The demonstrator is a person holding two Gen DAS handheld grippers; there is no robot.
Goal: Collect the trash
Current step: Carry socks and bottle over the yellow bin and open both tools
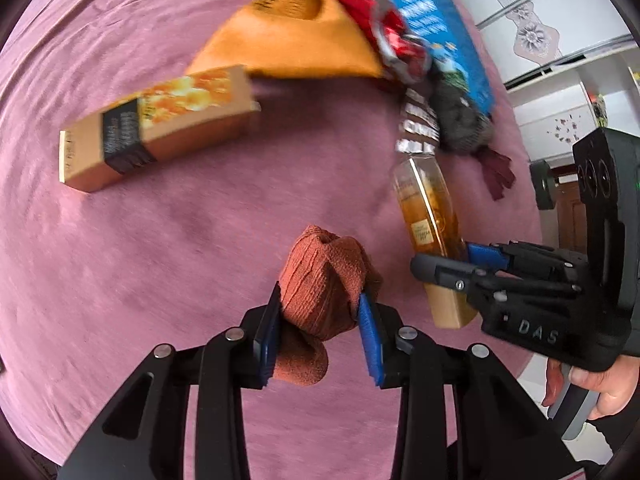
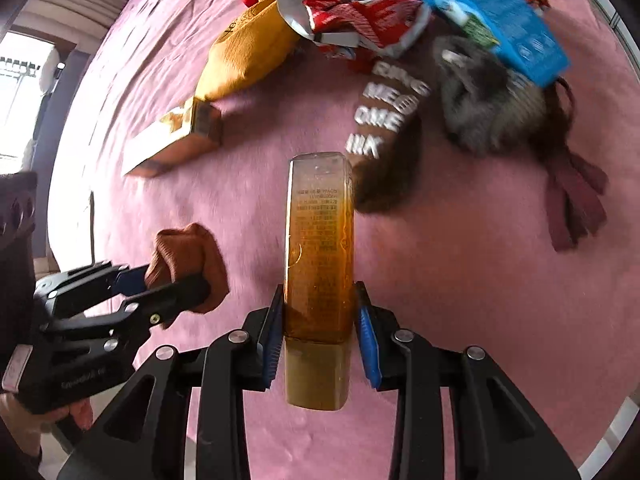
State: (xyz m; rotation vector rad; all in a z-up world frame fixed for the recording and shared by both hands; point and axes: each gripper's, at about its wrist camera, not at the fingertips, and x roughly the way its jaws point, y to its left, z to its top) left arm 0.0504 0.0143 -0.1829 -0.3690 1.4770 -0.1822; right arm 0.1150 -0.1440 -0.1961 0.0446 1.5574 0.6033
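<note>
On the pink bed cover [image 1: 160, 260], the left claw [image 1: 320, 316] is clenched on a rust-brown rolled sock [image 1: 324, 280], and just beside it the right claw [image 2: 320, 316] grips an amber bottle [image 2: 318, 248], other litter lying beyond

Both devices are built of matte black plastic linkages joined by round silver pivot pins. Blue ribbed pads line the fingers of the left hand-held gripper [image 1: 320, 320] and the right hand-held gripper [image 2: 320, 324]. Raised letters "DAS" are seen on the right unit's housing. A dark sleeve is worn at each wrist.
</note>
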